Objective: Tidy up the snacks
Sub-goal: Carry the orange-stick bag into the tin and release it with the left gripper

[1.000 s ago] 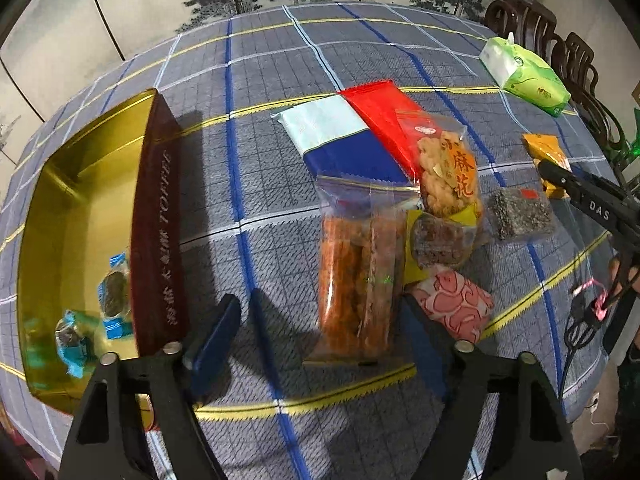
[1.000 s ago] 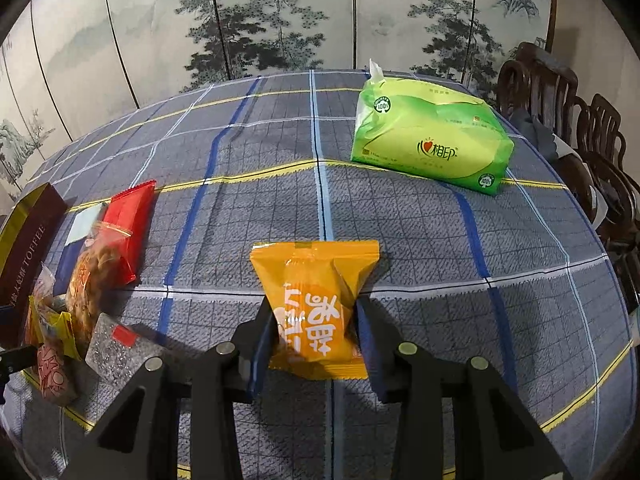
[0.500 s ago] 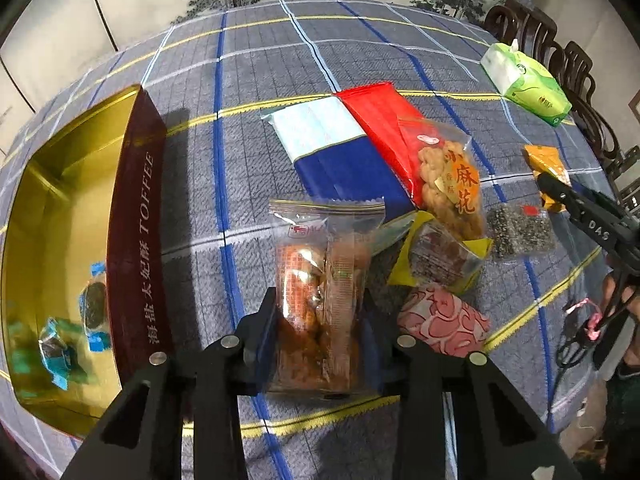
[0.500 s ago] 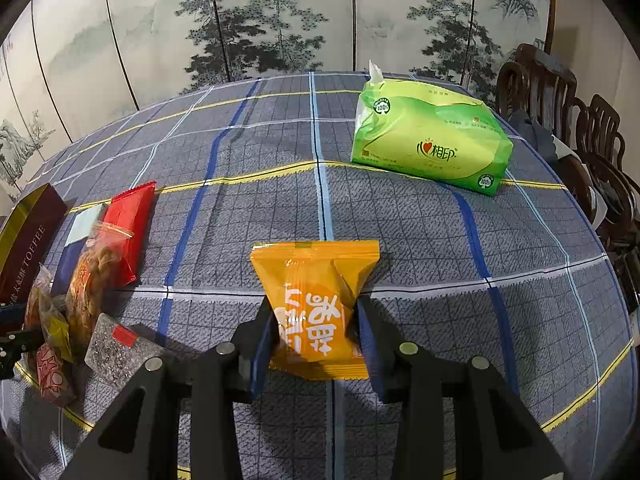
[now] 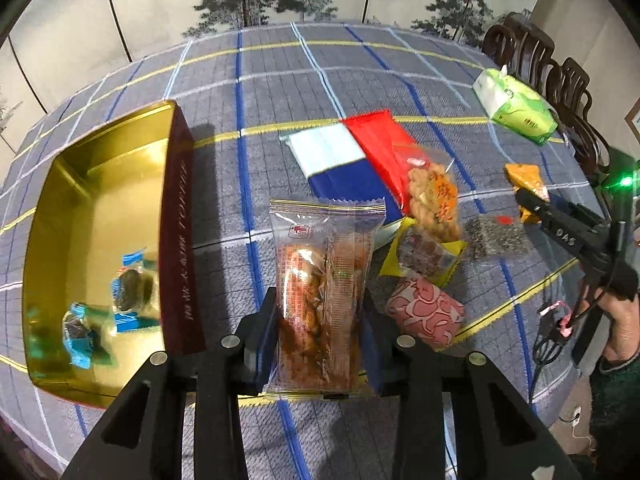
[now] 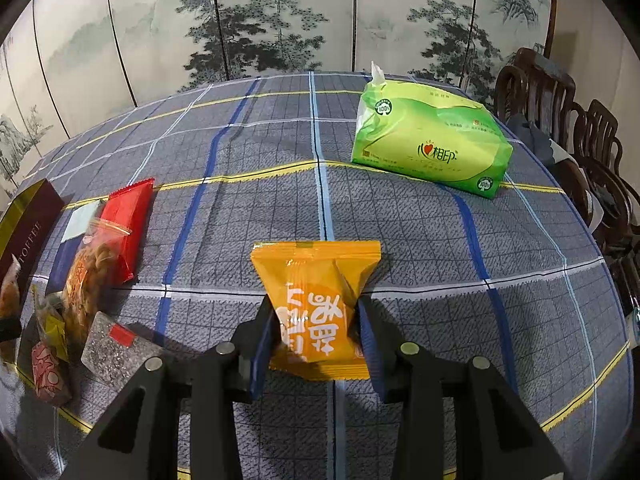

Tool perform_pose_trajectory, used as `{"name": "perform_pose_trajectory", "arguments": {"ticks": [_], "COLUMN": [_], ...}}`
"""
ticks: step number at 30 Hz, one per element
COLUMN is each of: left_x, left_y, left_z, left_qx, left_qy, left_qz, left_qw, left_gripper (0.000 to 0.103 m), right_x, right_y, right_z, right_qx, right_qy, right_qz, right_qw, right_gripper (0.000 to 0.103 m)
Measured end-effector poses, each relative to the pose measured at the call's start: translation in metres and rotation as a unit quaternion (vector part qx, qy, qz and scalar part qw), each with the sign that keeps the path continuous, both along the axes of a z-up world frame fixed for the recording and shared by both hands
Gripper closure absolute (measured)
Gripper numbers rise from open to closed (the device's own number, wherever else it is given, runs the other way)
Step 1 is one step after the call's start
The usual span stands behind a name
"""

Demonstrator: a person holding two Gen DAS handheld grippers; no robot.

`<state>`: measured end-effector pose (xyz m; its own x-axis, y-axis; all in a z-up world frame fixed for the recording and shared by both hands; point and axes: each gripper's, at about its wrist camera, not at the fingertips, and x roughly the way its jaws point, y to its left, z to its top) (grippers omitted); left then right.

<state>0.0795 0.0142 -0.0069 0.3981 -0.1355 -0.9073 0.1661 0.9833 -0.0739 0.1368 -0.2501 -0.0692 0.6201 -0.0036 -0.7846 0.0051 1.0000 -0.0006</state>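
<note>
Left gripper (image 5: 320, 344) just closed, clamped on clear snack bag (image 5: 324, 300), beside gold tin (image 5: 96, 216). Right gripper (image 6: 316, 340) pinching orange packet (image 6: 316, 300) above surface (image 6: 400, 216).

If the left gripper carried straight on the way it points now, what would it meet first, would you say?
Probably the tablecloth just ahead of the clear snack packet clamped in the left gripper, with the blue-and-white packet beyond. The gold tin sits off to its left. Depth is hard to judge.
</note>
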Motion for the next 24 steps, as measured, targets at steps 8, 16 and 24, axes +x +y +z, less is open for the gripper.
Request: {"name": "perform_pose_trajectory", "arguments": {"ticks": [8,16,24], "left_x": [-0.003,0.001,0.003], "left_y": [0.028,0.101,0.158], "left_z": [0.039,0.05,0.033], "left_qx": [0.006,0.045,0.08], "left_qy": [-0.039,-0.044,-0.017], "left_qz": [0.025,0.098,0.147], "left_qw": [0.9989,0.9931,0.9858], "left_gripper": [0.07,0.07,0.07], "right_x": [-0.002,-0.001,0.004], "right_y": [0.001,0.002,0.002], "right_z": [-0.001,0.0,0.001], "right_qx": [-0.003,-0.007,-0.011], "right_qy": [-0.002,0.005,0.016], "right_qz": [0.002,0.001,-0.002], "right_qw": [1.0,1.0,1.0], "right_gripper": [0.062,0.062,0.062]}}
